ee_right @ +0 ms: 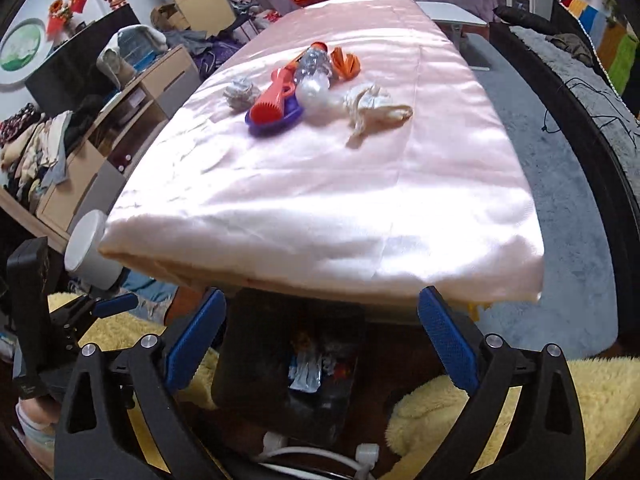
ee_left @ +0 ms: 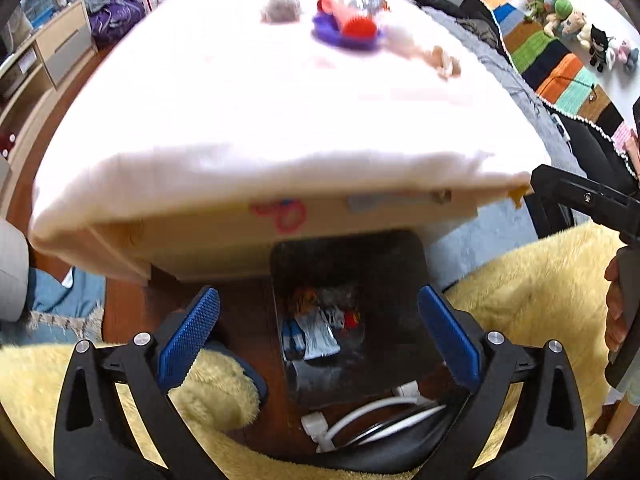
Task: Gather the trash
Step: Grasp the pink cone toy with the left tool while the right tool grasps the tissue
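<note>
- the black trash bin point(ee_left: 384, 276) stands on the floor under the near edge of the table point(ee_right: 320, 208); wrappers point(ee_left: 316, 332) lie at its bottom.
- the left gripper point(ee_left: 316, 320) hangs above the bin, its blue fingers point(ee_left: 188, 332) spread wide, nothing between them.
- the right gripper point(ee_right: 320, 340) also has its fingers point(ee_right: 448, 340) spread wide and empty.
- more trash is on the pink cloth: a crumpled paper ball point(ee_right: 241, 94), a clear plastic bottle point(ee_right: 316, 68), a crumpled tissue point(ee_right: 372, 106), beside a red brush point(ee_right: 276, 96) in a purple dustpan point(ee_right: 276, 118).

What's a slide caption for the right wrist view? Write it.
Open right gripper above a black bin already holding wrappers; bottle, brush and crumpled paper remain on the table.
</note>
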Available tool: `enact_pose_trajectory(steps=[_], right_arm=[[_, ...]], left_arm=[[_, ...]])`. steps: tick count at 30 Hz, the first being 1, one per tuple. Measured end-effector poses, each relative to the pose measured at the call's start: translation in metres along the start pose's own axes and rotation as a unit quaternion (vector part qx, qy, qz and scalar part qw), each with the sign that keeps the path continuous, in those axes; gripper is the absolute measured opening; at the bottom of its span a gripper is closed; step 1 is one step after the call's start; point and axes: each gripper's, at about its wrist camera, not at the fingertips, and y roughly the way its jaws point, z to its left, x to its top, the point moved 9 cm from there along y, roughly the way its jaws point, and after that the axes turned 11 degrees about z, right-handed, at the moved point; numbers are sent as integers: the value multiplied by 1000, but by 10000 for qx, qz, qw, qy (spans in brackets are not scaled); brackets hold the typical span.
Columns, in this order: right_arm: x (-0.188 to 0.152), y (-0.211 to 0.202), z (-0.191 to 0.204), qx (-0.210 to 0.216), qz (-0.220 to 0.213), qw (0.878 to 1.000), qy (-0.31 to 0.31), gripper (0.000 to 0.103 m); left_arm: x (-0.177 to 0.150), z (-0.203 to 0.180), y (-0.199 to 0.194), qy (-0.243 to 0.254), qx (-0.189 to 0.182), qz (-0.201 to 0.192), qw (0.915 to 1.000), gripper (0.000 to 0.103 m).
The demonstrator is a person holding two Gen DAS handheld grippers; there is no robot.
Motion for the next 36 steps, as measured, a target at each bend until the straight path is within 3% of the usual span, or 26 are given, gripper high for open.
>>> enact_pose_trajectory(steps=[15,23,28,36], right_arm=[[83,-2,-19,-308,-442,9985,-130,97],[118,29,-29,-595,-415,9967,-374,66],[136,39,-31,-538,-482,9966,-395,64],[143,53,-32,-412,-316,9973,-528,59]], left_arm=[[88,13,-29,27,209,-488,9986,95],[140,18,-34,71,352,-693,9969,95],[172,7,-29,115,250,-702,9972,93],[218,-18,-6,247,-28,-574,9980,75]])
